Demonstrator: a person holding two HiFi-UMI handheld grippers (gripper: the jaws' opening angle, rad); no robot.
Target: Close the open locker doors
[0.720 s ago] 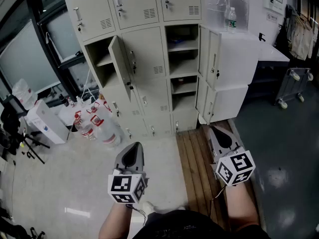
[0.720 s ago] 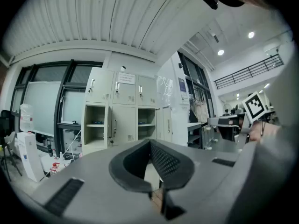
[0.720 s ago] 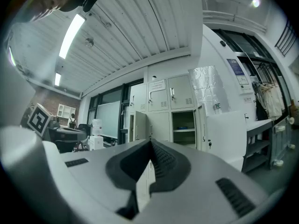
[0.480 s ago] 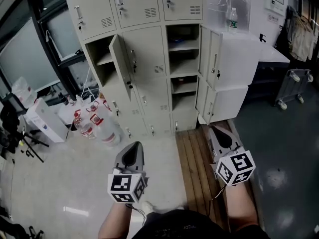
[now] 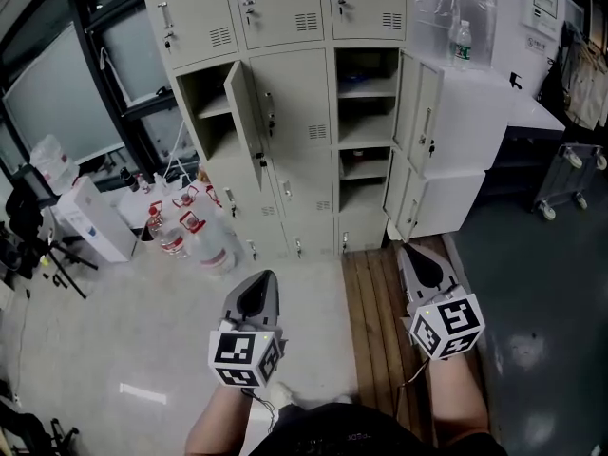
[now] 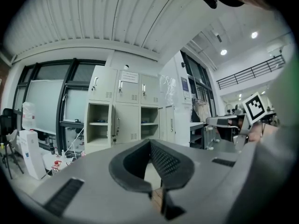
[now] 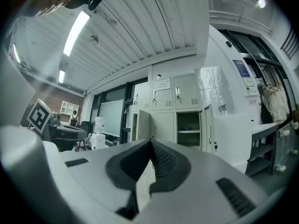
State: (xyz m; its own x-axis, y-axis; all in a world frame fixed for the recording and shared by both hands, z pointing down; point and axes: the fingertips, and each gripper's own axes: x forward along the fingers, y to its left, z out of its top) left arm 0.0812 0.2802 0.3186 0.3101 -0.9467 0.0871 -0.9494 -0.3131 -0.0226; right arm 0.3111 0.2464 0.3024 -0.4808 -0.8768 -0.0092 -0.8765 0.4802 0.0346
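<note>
Locker doors (image 5: 245,122) stand ajar on the locker bank (image 5: 294,93) ahead of me: one left, two right. My left gripper (image 5: 256,293) and right gripper (image 5: 419,262) are well short of them, jaws clenched, empty.

water jugs (image 5: 195,238) | wooden planks (image 5: 375,313) | bottle (image 5: 463,44) atop white cabinet (image 5: 480,112) | wheeled cart (image 5: 570,171)

Pale floor (image 5: 142,321) at 8 o'clock, wood planks (image 5: 375,321) at 5, dark-framed windows (image 5: 57,84) at 10, water jugs (image 5: 204,240) at 9, ribbed ceiling (image 7: 140,27) overhead.

Grey grippers (image 5: 263,279) (image 5: 408,253) (marker cubes (image 5: 244,359)), dark shirt (image 5: 332,435)
</note>
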